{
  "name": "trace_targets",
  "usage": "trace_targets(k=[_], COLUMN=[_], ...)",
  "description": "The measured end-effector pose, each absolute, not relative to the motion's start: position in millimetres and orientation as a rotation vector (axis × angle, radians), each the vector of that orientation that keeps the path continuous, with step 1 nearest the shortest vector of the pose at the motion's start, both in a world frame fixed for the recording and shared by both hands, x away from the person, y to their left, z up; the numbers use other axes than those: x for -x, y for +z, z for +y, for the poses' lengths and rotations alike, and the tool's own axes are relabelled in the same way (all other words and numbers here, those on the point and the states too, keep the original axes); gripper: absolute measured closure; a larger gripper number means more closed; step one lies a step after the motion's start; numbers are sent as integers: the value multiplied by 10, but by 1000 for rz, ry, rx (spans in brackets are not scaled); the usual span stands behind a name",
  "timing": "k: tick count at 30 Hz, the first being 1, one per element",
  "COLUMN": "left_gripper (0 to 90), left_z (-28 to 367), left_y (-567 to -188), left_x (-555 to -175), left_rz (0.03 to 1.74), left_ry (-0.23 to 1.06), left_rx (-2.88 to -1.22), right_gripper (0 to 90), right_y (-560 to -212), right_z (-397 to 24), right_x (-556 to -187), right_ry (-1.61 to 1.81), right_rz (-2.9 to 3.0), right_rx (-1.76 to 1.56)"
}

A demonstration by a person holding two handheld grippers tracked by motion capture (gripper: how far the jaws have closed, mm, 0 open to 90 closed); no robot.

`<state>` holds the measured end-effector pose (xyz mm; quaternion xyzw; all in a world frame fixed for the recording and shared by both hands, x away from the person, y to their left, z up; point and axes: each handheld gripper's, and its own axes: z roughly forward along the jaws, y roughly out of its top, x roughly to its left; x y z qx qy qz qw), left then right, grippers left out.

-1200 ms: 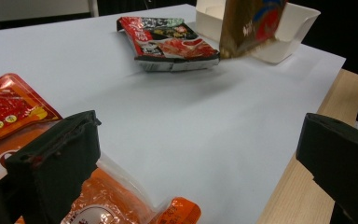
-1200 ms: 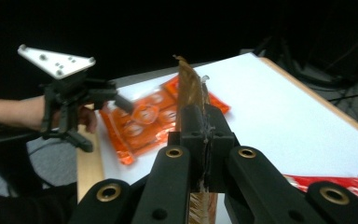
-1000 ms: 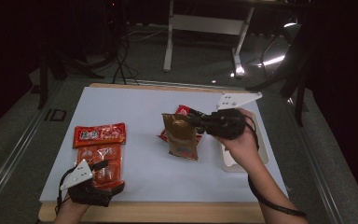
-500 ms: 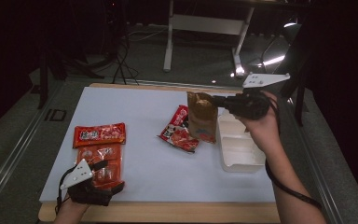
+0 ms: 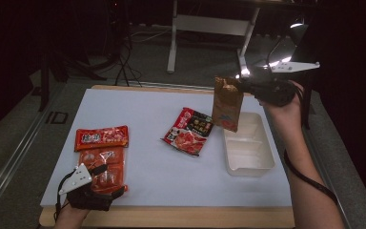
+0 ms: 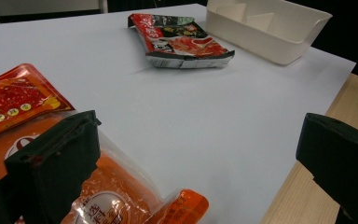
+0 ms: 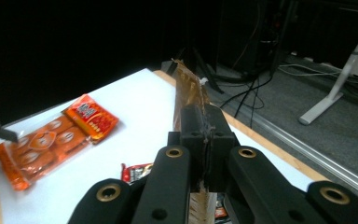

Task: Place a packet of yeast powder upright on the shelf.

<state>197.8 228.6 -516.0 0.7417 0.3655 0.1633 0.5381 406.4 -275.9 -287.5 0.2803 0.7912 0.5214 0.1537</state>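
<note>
At the lower left of the high view, the left gripper (image 5: 106, 187) rests at the near edge of the table (image 5: 171, 217), its jaws spread wide and clasping nothing. In the left gripper view, one jaw lies on the orange snack pack (image 6: 98, 196) at the lower left of the frame; the other sits far right over the wooden edge. Just above that pack in the high view lies a red packet (image 5: 101, 137). At centre lies a red-and-black packet (image 5: 189, 131), flat on the white sheet. Right of it, the brown pouch (image 5: 228, 104) hangs upright above the white tray (image 5: 250, 164), pinched at its top edge by the right gripper (image 5: 244, 86), jaws clenched tight on it.
</note>
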Motion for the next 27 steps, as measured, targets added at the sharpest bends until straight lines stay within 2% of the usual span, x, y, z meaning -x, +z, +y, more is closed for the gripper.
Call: trace_targets(k=[18,27], left_gripper=[1,1], left_z=[2343,2351], left_y=[-5163,-5167], left_x=[-1901,-1895], left_rz=[903,910], left_ry=[406,407], left_rx=[-1757,-1759], right_gripper=[894,893], right_y=[-3188,-3317], right_z=[-3210,-3246], right_x=[-4565,-4735], right_ry=[1428,1340], right_rz=[2196,2184], right_rx=[-1026,-1074])
